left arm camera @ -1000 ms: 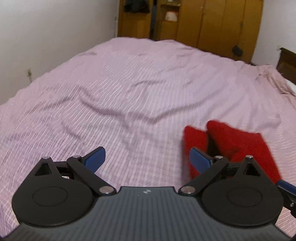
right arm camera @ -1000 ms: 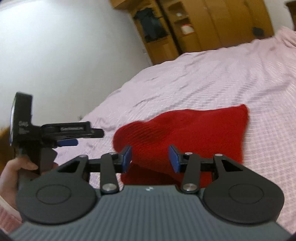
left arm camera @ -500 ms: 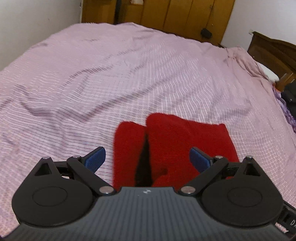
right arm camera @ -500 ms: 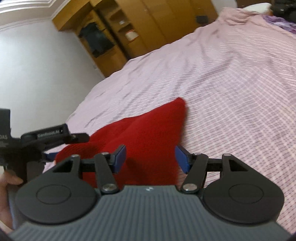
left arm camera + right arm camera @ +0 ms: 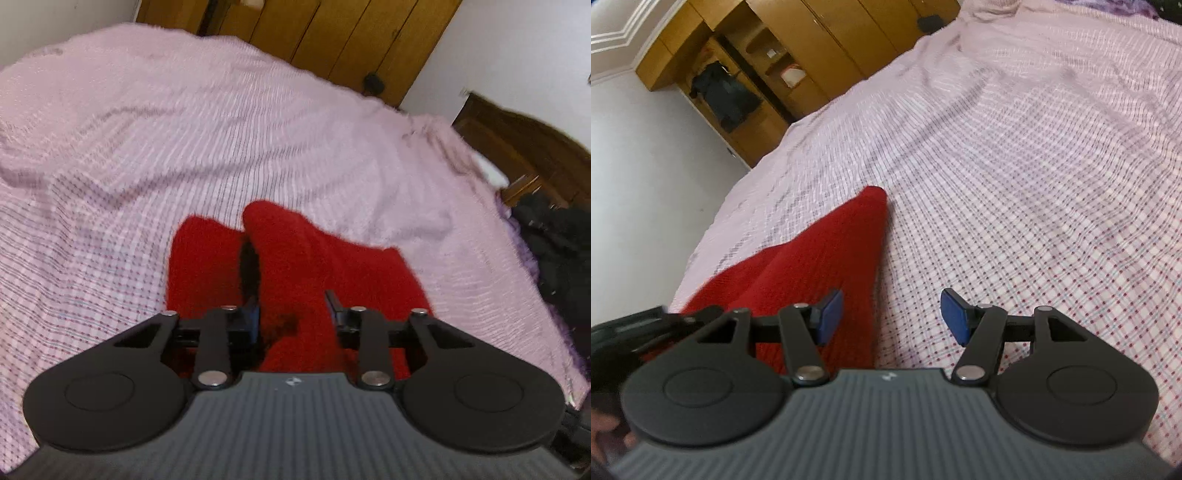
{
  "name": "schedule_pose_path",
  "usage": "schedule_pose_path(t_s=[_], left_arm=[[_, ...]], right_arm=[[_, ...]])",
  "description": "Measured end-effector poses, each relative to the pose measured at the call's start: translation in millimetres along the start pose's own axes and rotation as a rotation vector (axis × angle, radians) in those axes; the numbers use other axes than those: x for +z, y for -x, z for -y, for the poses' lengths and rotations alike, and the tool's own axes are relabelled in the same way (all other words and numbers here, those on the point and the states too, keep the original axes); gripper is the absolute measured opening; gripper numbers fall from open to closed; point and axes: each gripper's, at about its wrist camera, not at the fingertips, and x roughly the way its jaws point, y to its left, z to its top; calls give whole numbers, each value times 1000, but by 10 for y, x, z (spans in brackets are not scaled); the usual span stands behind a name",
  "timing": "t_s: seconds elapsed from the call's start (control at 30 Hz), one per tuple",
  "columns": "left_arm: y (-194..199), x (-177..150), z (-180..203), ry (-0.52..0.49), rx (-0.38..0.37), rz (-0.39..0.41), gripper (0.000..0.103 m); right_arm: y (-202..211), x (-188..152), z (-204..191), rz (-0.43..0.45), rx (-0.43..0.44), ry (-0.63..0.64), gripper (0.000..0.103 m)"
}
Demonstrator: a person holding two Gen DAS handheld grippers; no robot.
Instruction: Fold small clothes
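Observation:
A red knitted garment [image 5: 325, 266] lies on the pink checked bedspread [image 5: 147, 140], with a raised fold and a dark gap along its left part. My left gripper [image 5: 293, 314] is partly closed around the near edge of that raised fold; its jaws stand a hand's width apart with red cloth between them. In the right wrist view the red garment [image 5: 812, 258] lies to the left, pointing to a corner. My right gripper [image 5: 892, 317] is open and empty, over the garment's right edge and the bedspread [image 5: 1034, 184].
Wooden wardrobes [image 5: 314, 33] stand beyond the far side of the bed, also in the right wrist view [image 5: 798, 55]. A dark wooden headboard [image 5: 528, 147] and dark clothes [image 5: 554, 251] are at the right. The left gripper's body [image 5: 635, 328] shows at the right view's left edge.
My left gripper has moved over the red garment and its jaws have narrowed around the raised fold. My right gripper has opened wider and shifted right, off the garment's middle.

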Motion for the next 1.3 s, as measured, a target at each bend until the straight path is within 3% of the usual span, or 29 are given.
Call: schedule_pose_path(t_s=[0.2, 0.3, 0.47, 0.57, 0.8, 0.97, 1.1, 1.2, 1.3], left_arm=[[451, -57, -94, -19, 65, 108, 31], [556, -111, -267, 0, 107, 96, 31], [349, -267, -524, 46, 149, -2, 34], [302, -333, -573, 59, 151, 2, 39], [461, -339, -449, 31, 184, -4, 69], [618, -419, -364, 32, 159, -20, 69], [640, -525, -264, -13, 170, -48, 69], [595, -611, -234, -44, 180, -61, 69], [560, -661, -256, -45, 192, -66, 73]], right_arm=[[-61, -5, -258, -19, 117, 116, 61], [-79, -25, -451, -43, 182, 203, 61], [-186, -128, -637, -73, 143, 294, 61], [-209, -156, -618, -74, 133, 322, 61], [47, -110, -671, -59, 104, 340, 62], [204, -207, -735, -93, 173, 346, 62], [118, -354, -747, -124, 122, 376, 61], [0, -412, -666, -152, 89, 384, 67], [-85, -442, -521, -198, 102, 314, 70]])
